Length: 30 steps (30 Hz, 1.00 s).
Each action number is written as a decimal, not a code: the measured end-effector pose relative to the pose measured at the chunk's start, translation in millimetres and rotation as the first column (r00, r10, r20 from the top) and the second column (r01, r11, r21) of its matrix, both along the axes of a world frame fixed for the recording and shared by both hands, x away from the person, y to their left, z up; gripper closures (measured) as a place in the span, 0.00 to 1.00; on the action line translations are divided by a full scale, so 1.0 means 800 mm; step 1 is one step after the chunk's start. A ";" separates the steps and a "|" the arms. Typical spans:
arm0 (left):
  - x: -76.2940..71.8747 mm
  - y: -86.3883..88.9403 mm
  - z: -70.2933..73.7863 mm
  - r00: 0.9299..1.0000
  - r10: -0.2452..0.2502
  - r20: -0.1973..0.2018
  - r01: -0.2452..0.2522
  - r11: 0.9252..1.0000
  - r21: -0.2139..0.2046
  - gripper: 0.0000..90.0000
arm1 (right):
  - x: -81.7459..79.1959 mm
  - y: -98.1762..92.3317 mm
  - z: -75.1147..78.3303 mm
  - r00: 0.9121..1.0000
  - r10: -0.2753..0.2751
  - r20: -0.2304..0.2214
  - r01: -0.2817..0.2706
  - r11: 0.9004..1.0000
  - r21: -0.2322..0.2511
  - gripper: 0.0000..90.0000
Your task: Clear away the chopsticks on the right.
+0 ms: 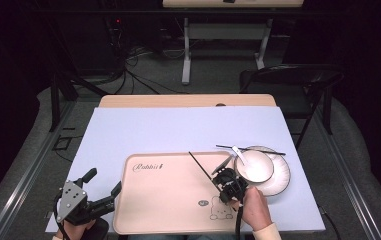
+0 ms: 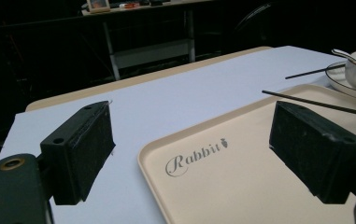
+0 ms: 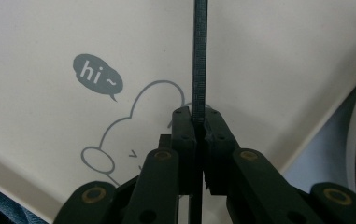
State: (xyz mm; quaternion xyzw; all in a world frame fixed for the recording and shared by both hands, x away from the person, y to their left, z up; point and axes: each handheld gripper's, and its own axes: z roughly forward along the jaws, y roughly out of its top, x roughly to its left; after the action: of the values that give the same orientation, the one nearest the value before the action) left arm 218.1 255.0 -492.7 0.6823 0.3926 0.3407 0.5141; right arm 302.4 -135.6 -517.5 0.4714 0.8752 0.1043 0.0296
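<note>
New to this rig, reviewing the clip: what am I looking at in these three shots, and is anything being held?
No robot arm here: a person holds a hand-operated pair of tongs in each hand. The high view looks down on the table from above the person's side; the other two come from cameras riding on each pair of tongs, looking along their black jaws.

On the table, covered by a pale sheet, lies a beige tray printed with "Rabbit" and a cartoon. Right of it, a white bowl with a spoon sits on a plate, with one black chopstick lying across them.

The right tongs are shut on a second chopstick, above the tray. The left tongs are open and empty, at the tray's left edge.
</note>
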 end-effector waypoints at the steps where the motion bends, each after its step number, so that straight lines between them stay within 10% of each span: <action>1: 0.000 0.000 0.000 1.000 0.000 0.000 0.000 1.000 -0.001 0.15 | 0.000 0.001 -0.001 1.000 0.004 0.000 -0.004 1.000 -0.001 0.94; 14: 0.000 -0.001 0.000 1.000 0.000 0.004 0.000 1.000 -0.001 0.15 | 0.001 0.011 -0.007 1.000 0.022 -0.003 -0.023 0.999 -0.042 0.84; 24: -0.001 -0.001 0.000 1.000 -0.001 0.009 0.001 1.000 0.004 0.15 | -0.009 -0.015 0.029 0.991 0.088 0.105 -0.093 0.995 0.046 0.20; 30: -0.001 -0.001 0.000 1.000 -0.003 0.009 0.003 1.000 0.003 0.15 | -0.017 -0.052 0.054 0.975 0.119 0.188 -0.141 0.984 0.108 0.07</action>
State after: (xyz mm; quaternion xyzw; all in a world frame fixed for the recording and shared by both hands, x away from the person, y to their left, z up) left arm 217.3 254.3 -492.7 0.6821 0.3885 0.3436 0.5155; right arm 289.1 -177.6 -474.1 0.4024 0.8901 0.2009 0.0735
